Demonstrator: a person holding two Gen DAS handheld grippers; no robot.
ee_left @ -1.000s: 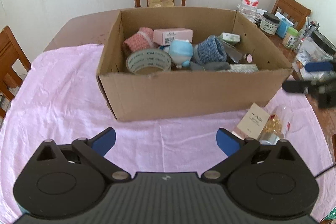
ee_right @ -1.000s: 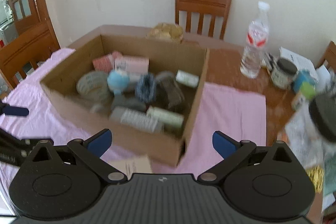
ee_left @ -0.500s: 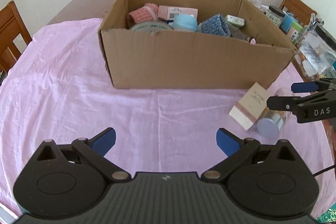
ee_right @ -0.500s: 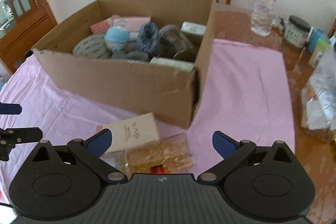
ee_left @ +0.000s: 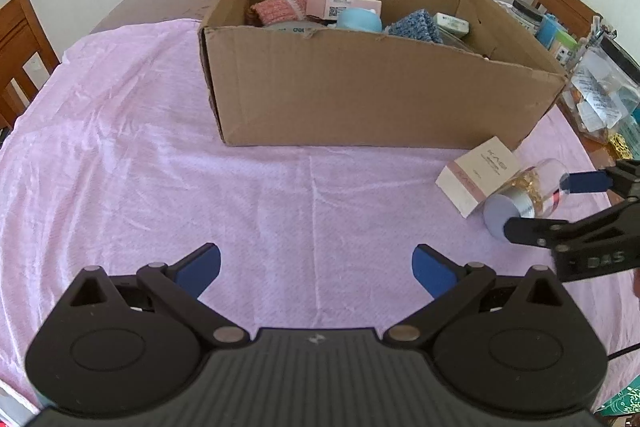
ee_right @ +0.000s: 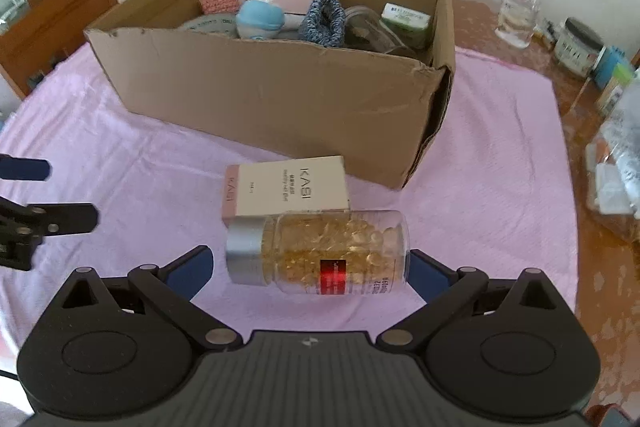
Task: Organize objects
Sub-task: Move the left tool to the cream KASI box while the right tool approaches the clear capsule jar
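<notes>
On the wrinkled pink cloth [ee_left: 168, 155] stands one open corrugated cardboard box [ee_left: 372, 95], its front rim ragged. Inside it lie knitted rolls, one pink [ee_left: 278, 7] and one blue [ee_right: 323, 19], a rounded pale-blue toy [ee_right: 260, 19] and a flat pink carton [ee_left: 344, 5], among other things too crowded to count. Near the box's front corner, two loose items touch each other: a beige rectangular carton [ee_right: 286, 187] and a clear plastic bottle [ee_right: 320, 253] with a ribbed silver cap, filled with glossy golden capsules and lying on its side. The right gripper [ee_right: 310, 269] is low over the cloth, fingers spread wide on either side of the bottle, not clamping it. The left gripper [ee_left: 318, 265] hangs level above bare cloth, likewise spread and empty. Three wooden chairs show in the left wrist view.
</notes>
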